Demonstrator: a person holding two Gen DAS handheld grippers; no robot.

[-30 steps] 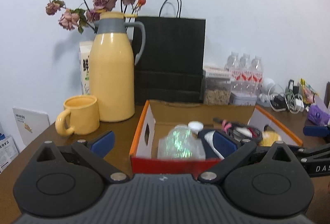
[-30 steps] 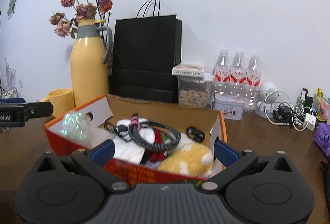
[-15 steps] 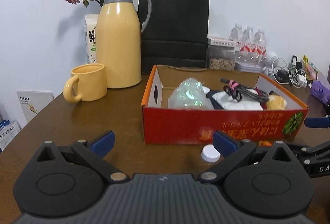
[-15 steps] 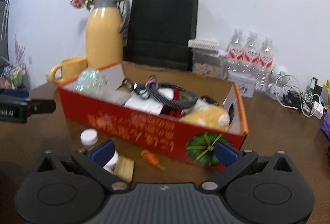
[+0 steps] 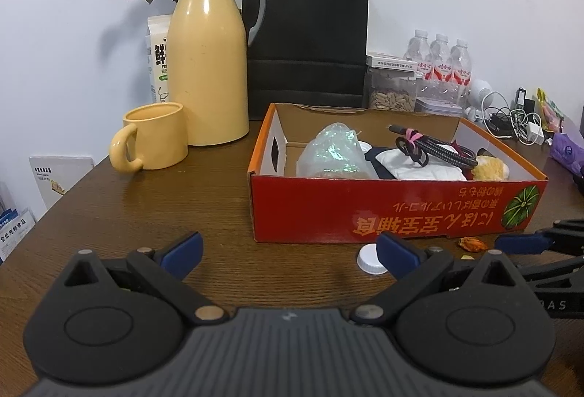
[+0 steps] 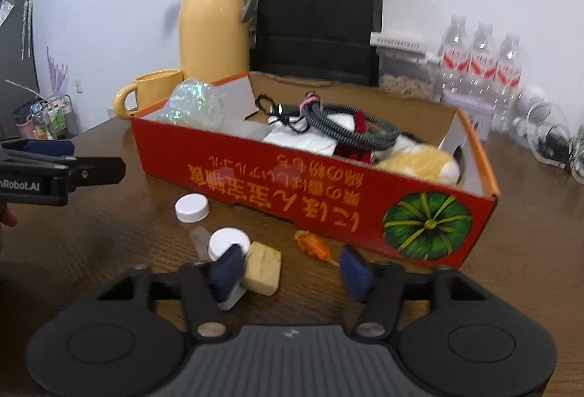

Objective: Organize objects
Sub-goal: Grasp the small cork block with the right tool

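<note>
A red cardboard box (image 5: 398, 210) (image 6: 292, 170) holds a crumpled clear bag (image 5: 334, 150), a black cable (image 5: 434, 150), white cloth and a yellow plush (image 6: 419, 163). In front of it on the brown table lie a white cap (image 6: 191, 208) (image 5: 369, 259), a white-lidded small bottle (image 6: 228, 243), a beige block (image 6: 263, 267) and an orange dried bud (image 6: 312, 245). My left gripper (image 5: 288, 251) is open and empty, low over the table. My right gripper (image 6: 290, 269) is open, just behind the block and bottle.
A yellow jug (image 5: 208, 68) with dried roses, a yellow mug (image 5: 155, 137), a black paper bag (image 5: 306, 42), water bottles (image 5: 441, 68), a seed jar and tangled chargers (image 5: 511, 119) stand along the wall. The table's left edge (image 5: 43, 214) is near.
Both grippers have pulled back and down from over the box to the table in front of it. The right gripper's fingers have closed in somewhat.
</note>
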